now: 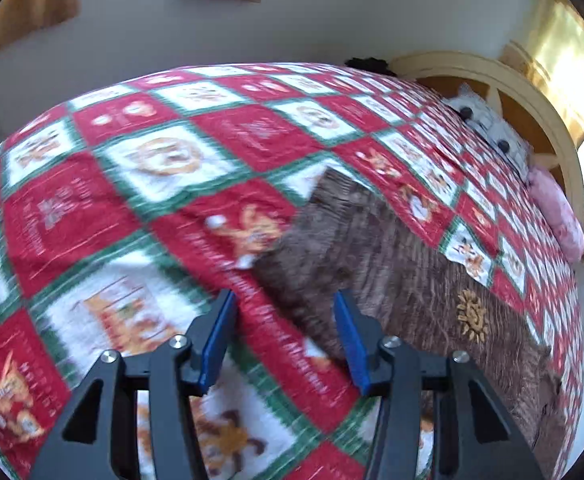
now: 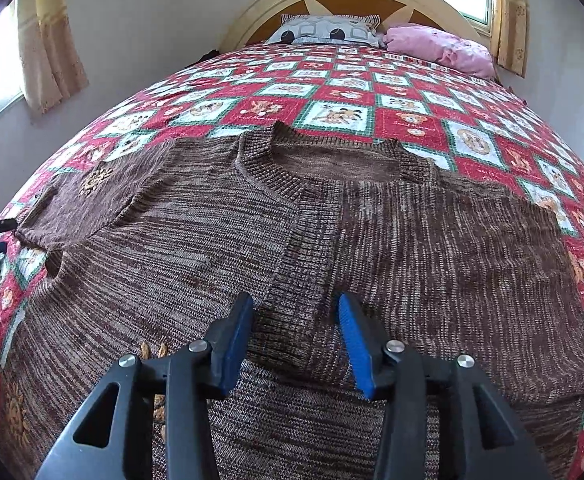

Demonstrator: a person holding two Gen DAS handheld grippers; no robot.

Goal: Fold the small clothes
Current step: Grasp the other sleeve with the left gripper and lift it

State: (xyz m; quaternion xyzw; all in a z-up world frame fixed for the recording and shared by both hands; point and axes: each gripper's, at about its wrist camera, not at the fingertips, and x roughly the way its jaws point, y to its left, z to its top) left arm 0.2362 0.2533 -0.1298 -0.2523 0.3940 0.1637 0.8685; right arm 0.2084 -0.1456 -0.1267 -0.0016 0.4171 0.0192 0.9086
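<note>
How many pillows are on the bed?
2: a grey patterned pillow at the headboard's middle, and a pink pillow to its right. None looks hidden.

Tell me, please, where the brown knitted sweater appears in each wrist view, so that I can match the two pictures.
Left wrist view: the brown sweater lies right of centre, running to the lower right edge, on the quilt.
Right wrist view: the sweater fills the middle and bottom, collar toward the headboard.
Shared landmark: the pink pillow at the bed's head.

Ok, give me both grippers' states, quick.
Left gripper: open, holding nothing, at the sleeve end of the brown sweater.
Right gripper: open, holding nothing, over the sweater's folded-in sleeve.
</note>
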